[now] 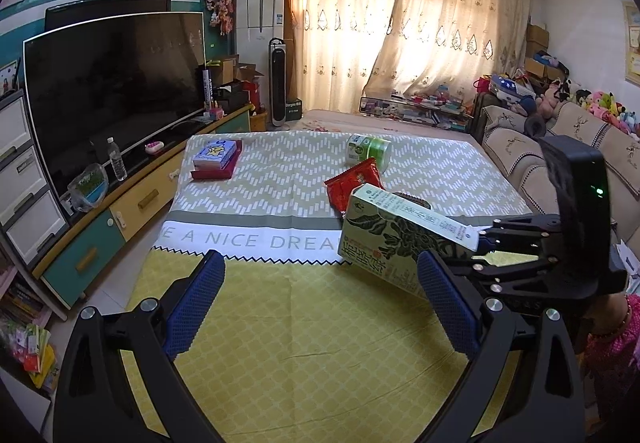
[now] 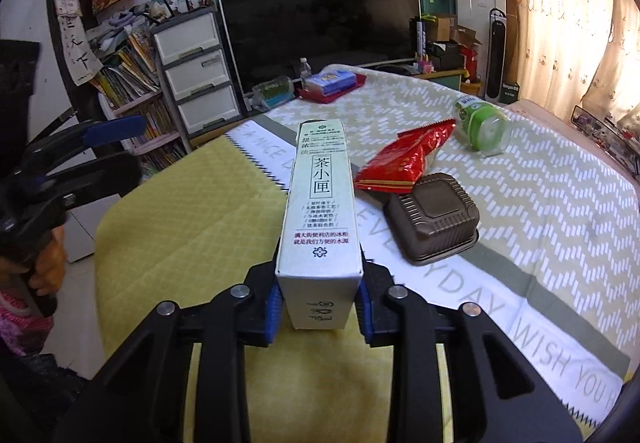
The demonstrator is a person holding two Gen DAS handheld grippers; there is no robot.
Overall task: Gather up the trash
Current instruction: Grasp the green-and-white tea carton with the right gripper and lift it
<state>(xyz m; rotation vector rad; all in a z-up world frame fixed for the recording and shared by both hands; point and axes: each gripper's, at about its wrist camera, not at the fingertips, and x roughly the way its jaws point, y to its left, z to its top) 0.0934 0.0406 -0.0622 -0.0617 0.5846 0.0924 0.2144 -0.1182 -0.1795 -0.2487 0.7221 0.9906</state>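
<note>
Cluttered living-room furniture surrounds the cloth-covered table. Near its front edge, the tea box is clamped at one end by the right gripper, presumably for removal as trash. The left gripper is held wide and empty, likely in reserve. A red wrapper, brown tray and green jar are left mid-table.

Your cloth-covered table has a red snack bag, brown tray, green jar, and maybe tissues on a red tray.

wall: teal | TV on low cabinet | curtains backlit | sofa right
</note>
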